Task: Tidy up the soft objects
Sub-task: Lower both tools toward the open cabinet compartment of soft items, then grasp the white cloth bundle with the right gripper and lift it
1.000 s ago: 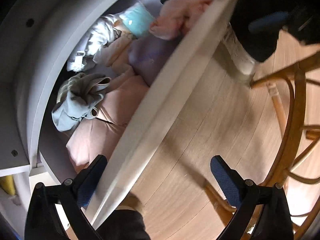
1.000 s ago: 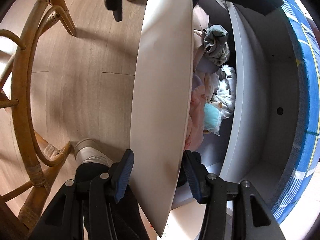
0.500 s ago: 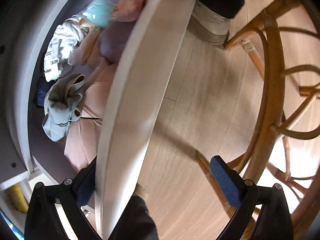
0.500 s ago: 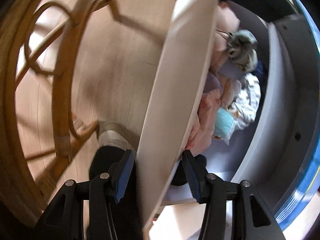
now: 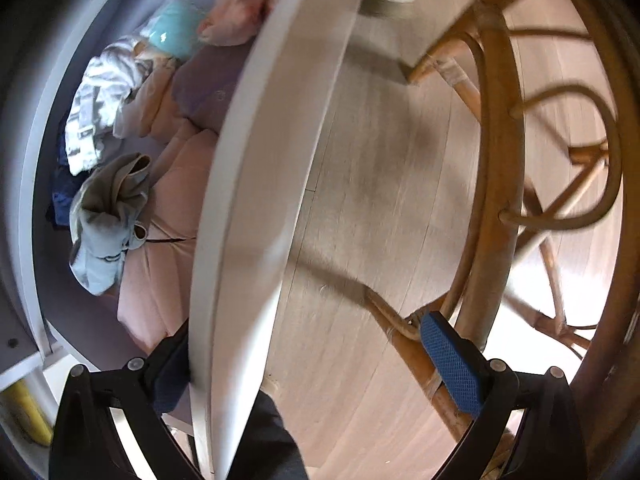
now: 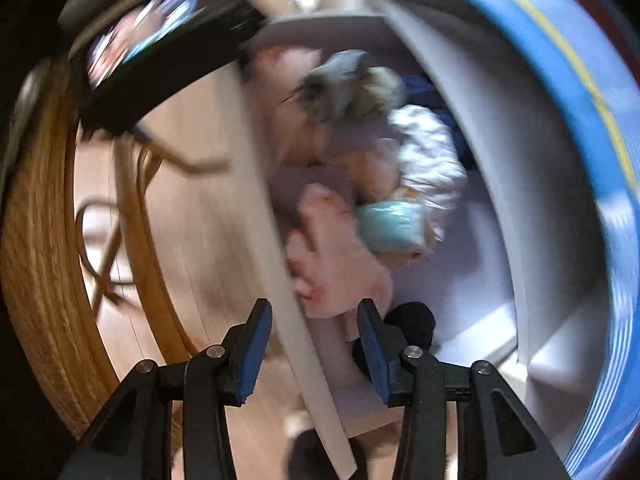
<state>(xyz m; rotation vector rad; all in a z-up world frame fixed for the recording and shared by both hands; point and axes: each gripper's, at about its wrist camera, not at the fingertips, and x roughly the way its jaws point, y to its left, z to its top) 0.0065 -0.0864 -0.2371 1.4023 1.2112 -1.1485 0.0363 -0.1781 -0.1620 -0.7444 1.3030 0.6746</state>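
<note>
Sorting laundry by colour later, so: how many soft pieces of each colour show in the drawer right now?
Pink: 3, a folded piece, a crumpled piece, a peach piece
Purple: 1
Teal: 1
White patterned: 1
Grey: 1
Dark blue: 1, mostly hidden
Total: 8 visible; more may lie underneath.
</note>
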